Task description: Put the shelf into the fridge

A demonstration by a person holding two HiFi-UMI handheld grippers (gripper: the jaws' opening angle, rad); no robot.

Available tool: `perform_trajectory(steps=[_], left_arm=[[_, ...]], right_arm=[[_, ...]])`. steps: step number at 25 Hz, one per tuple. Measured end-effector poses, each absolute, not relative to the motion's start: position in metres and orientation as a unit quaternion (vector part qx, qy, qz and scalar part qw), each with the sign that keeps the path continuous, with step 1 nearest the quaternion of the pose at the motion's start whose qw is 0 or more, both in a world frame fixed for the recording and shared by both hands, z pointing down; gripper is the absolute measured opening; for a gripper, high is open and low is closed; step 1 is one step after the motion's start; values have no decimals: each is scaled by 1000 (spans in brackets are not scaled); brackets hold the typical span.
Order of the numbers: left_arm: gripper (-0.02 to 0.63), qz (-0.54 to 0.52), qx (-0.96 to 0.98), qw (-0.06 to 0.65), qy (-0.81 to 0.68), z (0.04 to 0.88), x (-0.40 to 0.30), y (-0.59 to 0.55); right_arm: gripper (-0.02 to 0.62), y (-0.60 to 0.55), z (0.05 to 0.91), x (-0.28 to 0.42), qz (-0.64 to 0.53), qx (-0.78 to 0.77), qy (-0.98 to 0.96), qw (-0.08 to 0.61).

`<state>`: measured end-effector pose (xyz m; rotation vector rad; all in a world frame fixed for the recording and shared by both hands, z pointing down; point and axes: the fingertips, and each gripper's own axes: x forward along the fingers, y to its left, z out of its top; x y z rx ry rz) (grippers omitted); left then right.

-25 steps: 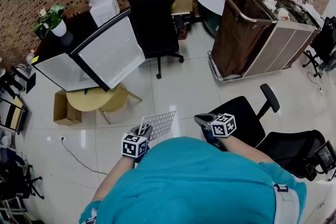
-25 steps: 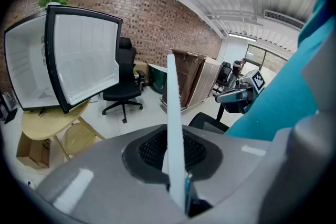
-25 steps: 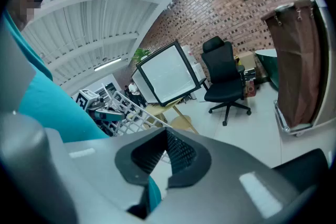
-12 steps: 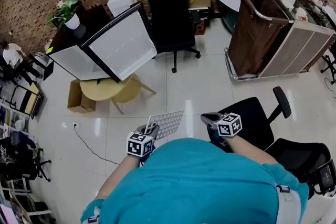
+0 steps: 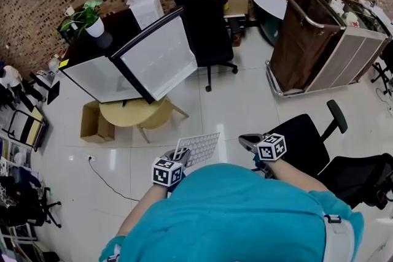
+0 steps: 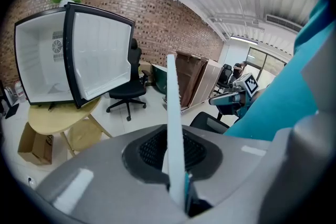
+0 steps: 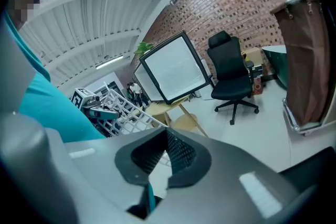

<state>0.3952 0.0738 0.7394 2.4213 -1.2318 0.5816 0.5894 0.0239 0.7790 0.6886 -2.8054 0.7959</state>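
Observation:
A white wire shelf [image 5: 198, 147] hangs over the floor in front of me, and my left gripper [image 5: 176, 155] is shut on its near edge. In the left gripper view the shelf [image 6: 173, 123] shows edge-on as a white strip clamped between the jaws of the left gripper [image 6: 176, 165]. The white fridge [image 5: 98, 80] stands on a round yellow table [image 5: 132, 115] ahead and to the left, its door [image 5: 161, 58] swung wide open. My right gripper [image 5: 247, 140] hovers to the shelf's right, shut and empty. The right gripper [image 7: 167, 136] view shows the shelf [image 7: 128, 113] and the fridge door [image 7: 176, 68].
A black office chair [image 5: 206, 15] stands just right of the fridge door. A brown laundry cart [image 5: 307, 40] is at the back right. Another black chair [image 5: 307, 141] is close to my right hand. A cardboard box [image 5: 93, 129] sits under the table, with a cable [image 5: 104, 178] on the floor.
The person has shifted across the floor with both grippers. The fridge and table now sit further right in the head view. The shelf stays in the left gripper.

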Motion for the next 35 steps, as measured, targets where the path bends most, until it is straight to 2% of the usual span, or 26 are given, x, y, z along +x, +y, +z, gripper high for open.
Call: perform_trajectory(steps=[11,35], left_arm=[[28,197,864,186,-425,747,249,74],[28,180,831,198,-487,739,166,-29]], right_arm=[[2,31,772,459,270,252,-927,73],[2,-107,783,353,266,149,-948,91]])
